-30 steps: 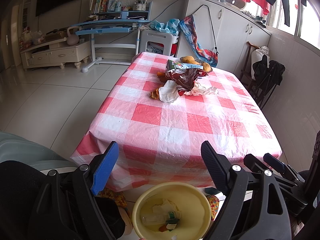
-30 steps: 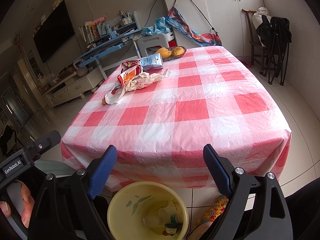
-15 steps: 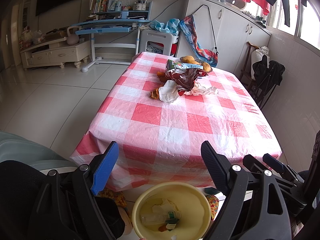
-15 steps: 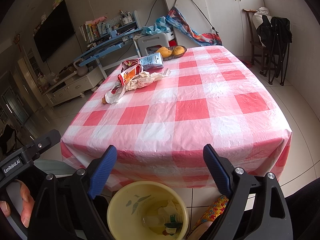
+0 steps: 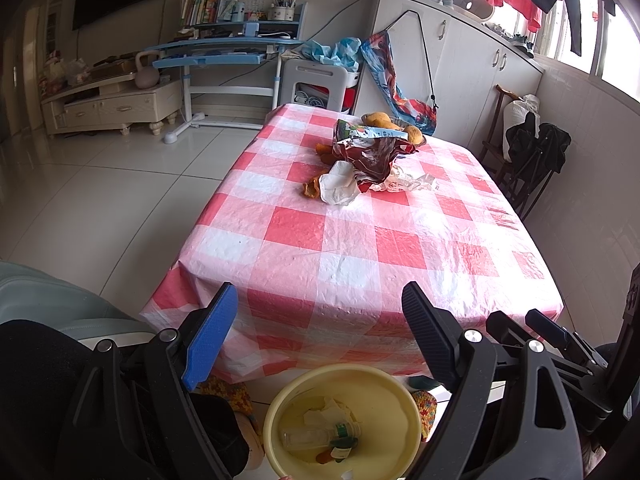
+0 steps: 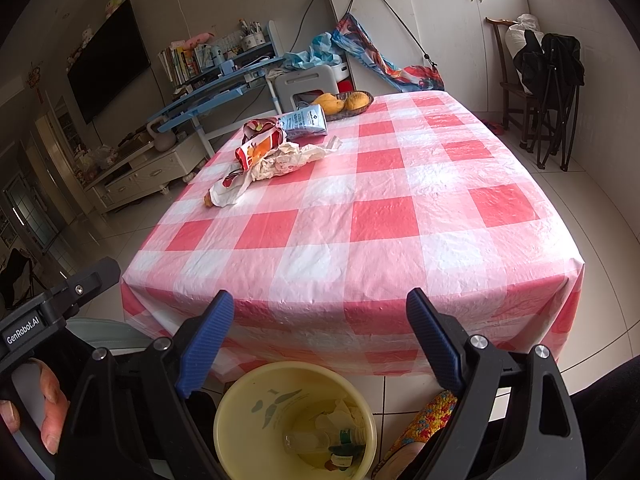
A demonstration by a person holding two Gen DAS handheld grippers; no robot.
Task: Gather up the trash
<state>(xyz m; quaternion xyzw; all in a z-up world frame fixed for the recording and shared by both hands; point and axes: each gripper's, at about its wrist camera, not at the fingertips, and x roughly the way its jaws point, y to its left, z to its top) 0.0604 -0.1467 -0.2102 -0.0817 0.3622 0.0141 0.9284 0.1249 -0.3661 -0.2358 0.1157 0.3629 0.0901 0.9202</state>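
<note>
We hold both tools low at the near end of the counter (image 6: 384, 216), above the yellow bin (image 6: 236, 412) on the floor. The left gripper (image 5: 316, 332) and the right gripper (image 6: 320, 336) each have their jaws spread wide with nothing between them.

The trash lies in one heap toward the far left part of the counter, well apart from us. We count a red snack bag (image 6: 258, 146), a crumpled white paper wrapper (image 6: 292, 158) touching it, a smaller white wad (image 5: 340, 184) at the near end of the heap with what looks like a piece of orange peel (image 5: 311, 189) beside it, and one blue-and-white carton (image 6: 304, 122) behind. Just past that sits one dark bowl (image 6: 362, 106) with two or three yellow fruits, which we judge is not trash.

All of the heap should be light. The bag and wrapper are thin, soft and crinkly, so they will collapse under the jaws; we would pinch a bunched fold or raised ridge, not a flat edge, since the plastic cloth looks slick. The carton is stiffer and best taken across its narrow sides. The bin already holds one clear bottle (image 6: 320, 436) and some paper scraps.
</note>
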